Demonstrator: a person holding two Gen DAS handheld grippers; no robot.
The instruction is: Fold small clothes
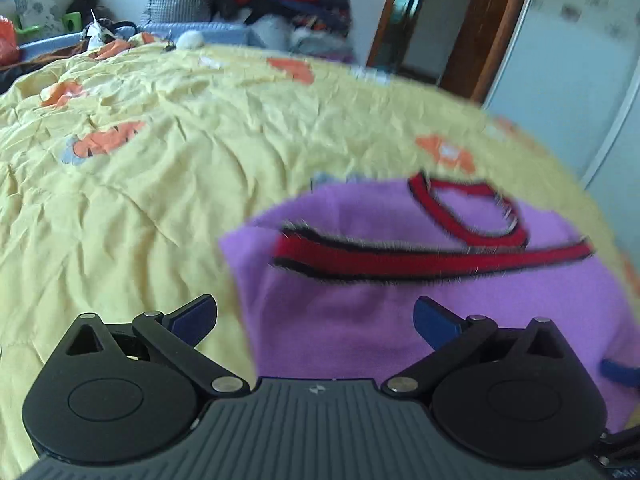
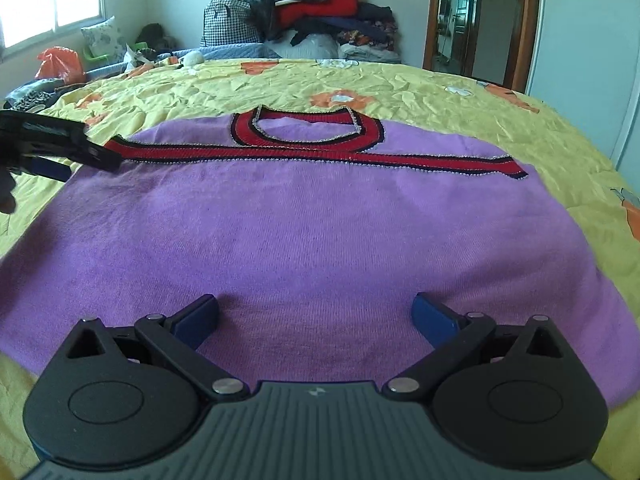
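The bed (image 2: pixel 420 92), covered by a crumpled yellow quilt with orange prints, filled most of both views, and at its far side a pile of clothes (image 2: pixel 316 4) stood heaped against the wall.

On the near part of the bed the purple sweater (image 2: pixel 304 224) lay spread flat, its neckline at the far end and its hem toward the right wrist camera. The sleeves appeared to be already turned in: a red band (image 2: pixel 320 152) with dark edging ran straight across the chest from left to right, just below the red collar (image 2: pixel 308 120), and it looked like the cuffs brought over the body. So the first folds seemed done, while the body itself was not yet doubled over; that lengthwise fold, and perhaps a second one, looked to be what was left.

The right gripper (image 2: pixel 316 316) hovered over the near hem with its jaws wide apart and nothing between them.

The left gripper (image 1: pixel 316 318) was likewise spread wide and empty, placed over the sweater's left edge where purple cloth met yellow quilt. In the right wrist view it showed at the far left, near the left end of the red band; whether it touched the fabric there I cannot tell.
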